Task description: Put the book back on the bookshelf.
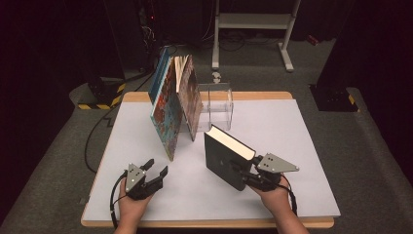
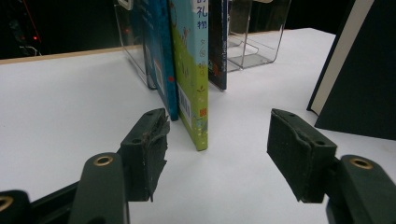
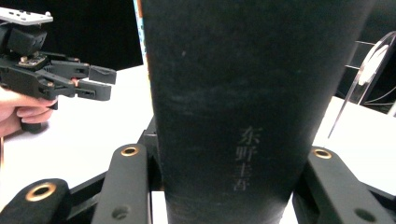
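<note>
A thick black hardcover book [image 1: 225,156] stands upright on the white table sheet [image 1: 302,141], right of centre. My right gripper [image 1: 243,174] is shut on its spine from the near side. In the right gripper view the dark spine [image 3: 243,93], with faint printed characters, sits tight between both jaws. My left gripper [image 1: 156,168] rests near the front left of the table, open and empty. Its pads [image 2: 144,149] stand wide apart over bare sheet, pointing at the leaning books [image 2: 191,70]. The black book [image 2: 364,79] stands at the right of that view. The left gripper [image 3: 102,81] also appears at the left of the right gripper view.
Several colourful thin books [image 1: 173,105] lean together against a clear acrylic bookstand [image 1: 216,105] at the table's back centre. The stand's right compartment holds nothing. Dark floor, cables and a white frame leg [image 1: 287,48] lie beyond the table.
</note>
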